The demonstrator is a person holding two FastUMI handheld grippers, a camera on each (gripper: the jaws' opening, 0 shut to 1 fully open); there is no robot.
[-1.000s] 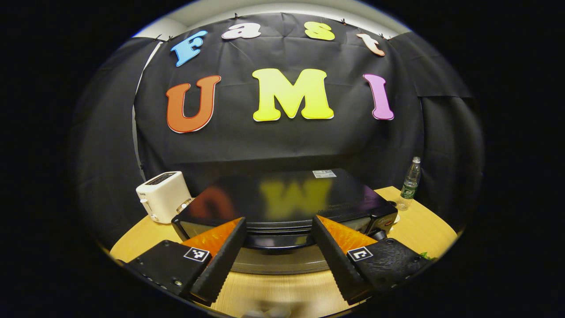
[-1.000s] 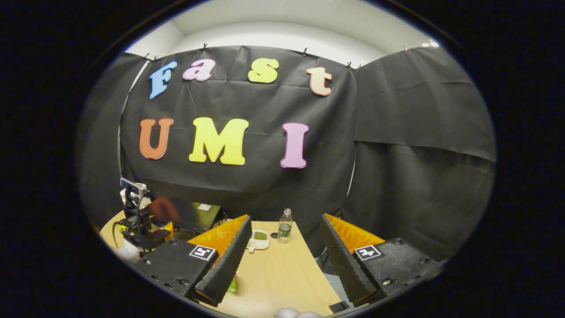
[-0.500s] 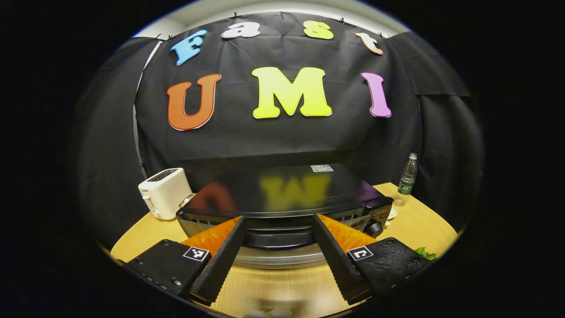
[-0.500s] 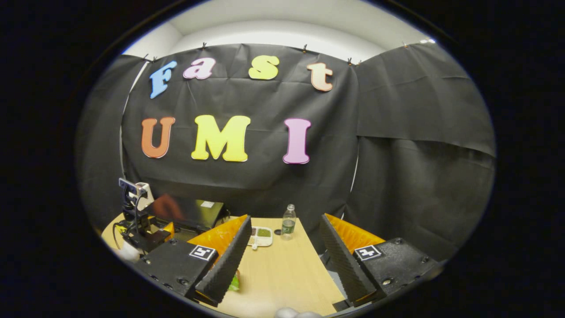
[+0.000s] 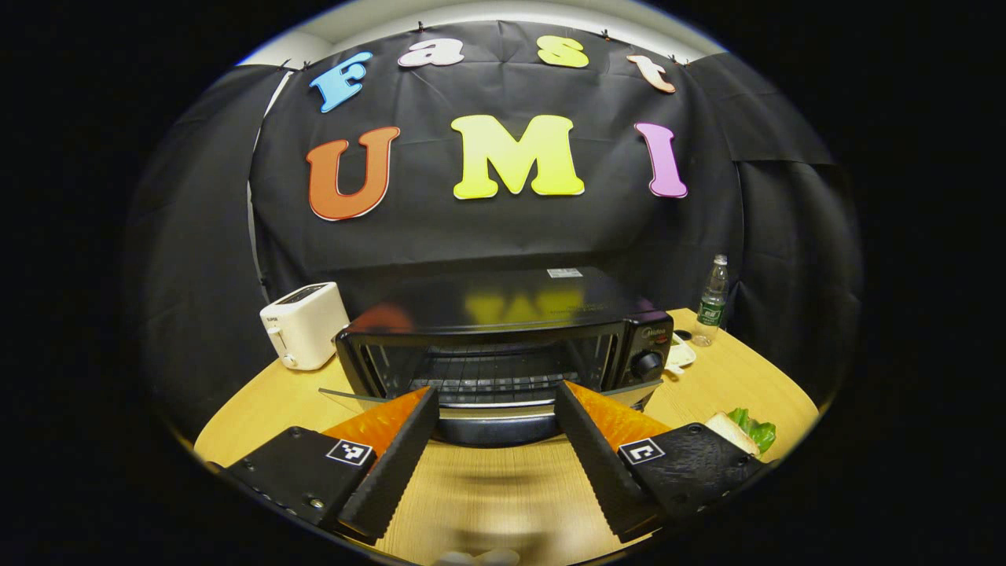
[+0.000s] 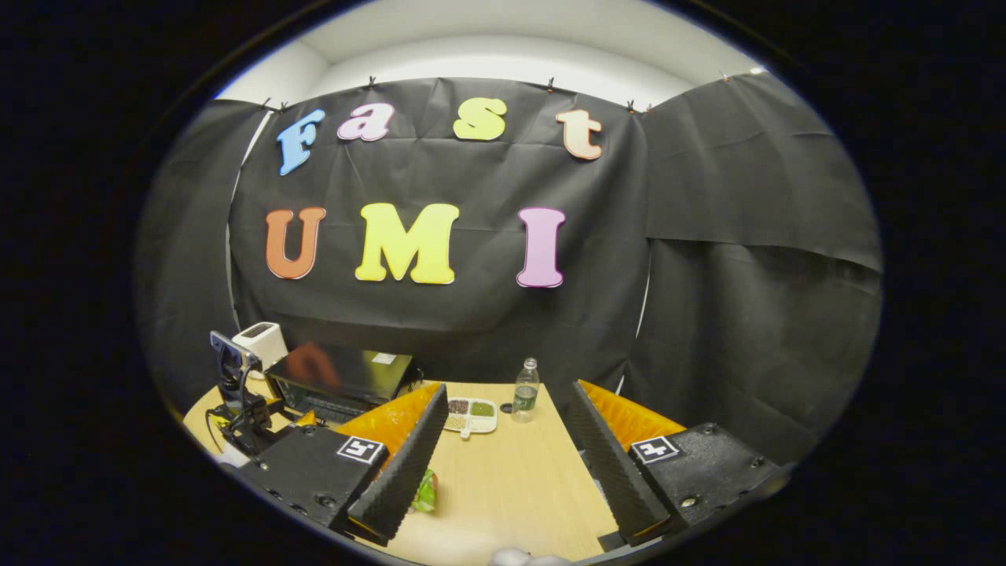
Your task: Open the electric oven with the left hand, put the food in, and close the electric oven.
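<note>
Facing the electric oven point(image 5: 503, 346) (door lowered), left gripper point(image 5: 497, 440) jaws wide, right gripper point(image 6: 507, 440) jaws wide.

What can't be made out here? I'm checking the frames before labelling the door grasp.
- Oven door handle, left gripper view: its ends sit behind the open gripper fingers, so contact is unclear.
- Food, left gripper view: partly behind the finger mount; type uncertain.
- Food, right gripper view: mostly behind the open gripper's finger.
- Small tray, right gripper view: contents too small.
</note>
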